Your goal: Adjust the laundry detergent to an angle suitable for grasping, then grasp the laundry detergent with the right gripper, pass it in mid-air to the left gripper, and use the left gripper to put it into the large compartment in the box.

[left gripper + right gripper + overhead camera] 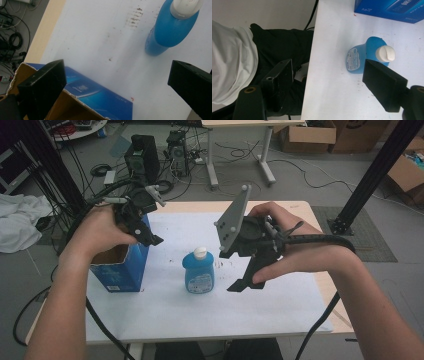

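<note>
Left gripper [145, 227] had its jaws spread wide, nothing between them, hovering above the open top of the blue carton [122, 270]. In the left gripper view the two black jaws stood far apart with the carton's brown inner flap and blue face below the left one.

Right gripper [250, 270] also had jaws apart, empty, held above the table to the right of the blue bottle [199, 272], not touching it. In the right gripper view the bottle [367, 56] sat just beside the right-hand jaw, between the jaws' line of sight, white cap [385, 53] up, label [353, 60] on its side face.

Bottle stood upright near the middle of the white sheet [200, 312] that covered the wooden table [320, 220]. Carton stood upright at the sheet's left edge, near the bottle but apart from it, top flaps open. Small brown specks marked the sheet [105, 37] between the two.

Farther out: grey floor with cables, a black computer tower [142, 157], a second desk's white legs [240, 157], cardboard boxes [307, 137] at upper right, white cloth [20, 220] at far left. Person's dark trousers [282, 47] and white shirt [229, 65] appeared at the table edge in the right gripper view.
</note>
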### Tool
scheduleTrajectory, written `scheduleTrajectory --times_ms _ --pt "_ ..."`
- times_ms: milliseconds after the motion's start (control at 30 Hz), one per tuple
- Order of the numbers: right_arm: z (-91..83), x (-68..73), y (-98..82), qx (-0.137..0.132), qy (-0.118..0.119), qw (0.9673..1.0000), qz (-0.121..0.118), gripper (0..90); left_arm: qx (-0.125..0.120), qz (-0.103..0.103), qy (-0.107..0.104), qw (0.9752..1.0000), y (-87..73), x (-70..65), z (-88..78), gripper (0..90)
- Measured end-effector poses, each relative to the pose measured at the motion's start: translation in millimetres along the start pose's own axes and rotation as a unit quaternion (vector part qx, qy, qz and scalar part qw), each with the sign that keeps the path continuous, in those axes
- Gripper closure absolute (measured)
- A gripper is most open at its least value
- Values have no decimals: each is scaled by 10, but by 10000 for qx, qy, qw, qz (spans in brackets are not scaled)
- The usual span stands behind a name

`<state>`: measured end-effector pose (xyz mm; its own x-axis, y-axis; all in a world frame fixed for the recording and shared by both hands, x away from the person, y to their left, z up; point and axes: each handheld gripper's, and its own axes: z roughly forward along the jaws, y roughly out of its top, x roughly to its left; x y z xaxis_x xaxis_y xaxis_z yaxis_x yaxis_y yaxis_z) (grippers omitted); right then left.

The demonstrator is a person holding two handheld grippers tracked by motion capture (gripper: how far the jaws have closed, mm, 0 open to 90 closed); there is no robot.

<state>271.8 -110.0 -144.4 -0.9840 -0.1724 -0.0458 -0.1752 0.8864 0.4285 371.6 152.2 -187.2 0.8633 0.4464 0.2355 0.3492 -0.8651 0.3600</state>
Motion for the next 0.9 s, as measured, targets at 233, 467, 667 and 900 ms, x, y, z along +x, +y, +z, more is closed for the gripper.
scheduleTrajectory --times_ms 233,467,667,900 --pt "24 -5 0 20 28 10000 7 241 68 33 -26 10000 33 -12 -30 8" --pt "25 1 21 45 43 10000 -20 241 78 54 -70 9999 63 -14 -11 1" --pt "15 -4 0 21 30 10000 -3 239 33 62 -101 9999 70 -25 13 1" --pt "-24 -46 -86 -98 -6 9999 75 238 33 79 -119 9999 77 -45 5 1"
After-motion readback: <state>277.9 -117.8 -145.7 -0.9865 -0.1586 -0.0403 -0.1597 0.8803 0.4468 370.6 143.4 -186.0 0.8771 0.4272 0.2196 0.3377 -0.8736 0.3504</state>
